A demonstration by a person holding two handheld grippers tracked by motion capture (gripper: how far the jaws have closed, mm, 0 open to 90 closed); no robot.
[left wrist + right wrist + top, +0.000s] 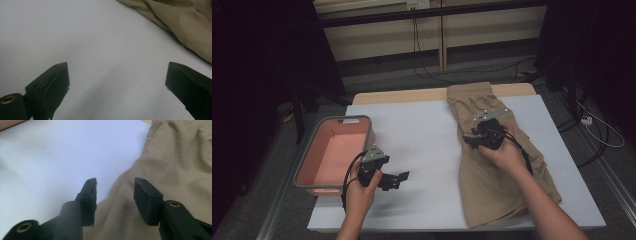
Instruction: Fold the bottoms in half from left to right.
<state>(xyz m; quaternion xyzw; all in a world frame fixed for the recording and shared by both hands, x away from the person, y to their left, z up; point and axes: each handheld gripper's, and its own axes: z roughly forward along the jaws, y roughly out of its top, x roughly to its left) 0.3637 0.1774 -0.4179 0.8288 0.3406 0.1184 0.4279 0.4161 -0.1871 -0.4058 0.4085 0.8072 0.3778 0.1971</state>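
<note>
My right claw point(473, 138) hovers over the tan shorts point(497, 175), jaws apart — my left claw point(398, 178), spread wide, sits left of the shorts.

1 pair of khaki shorts point(492, 165), 1 pink bin point(332, 152), 2 grippers: left point(399, 178), right point(468, 139)

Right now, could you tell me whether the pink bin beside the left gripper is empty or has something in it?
Empty, as far as the high view shows: the pink bin has a bare floor, while the tan shorts lie on the table.
</note>
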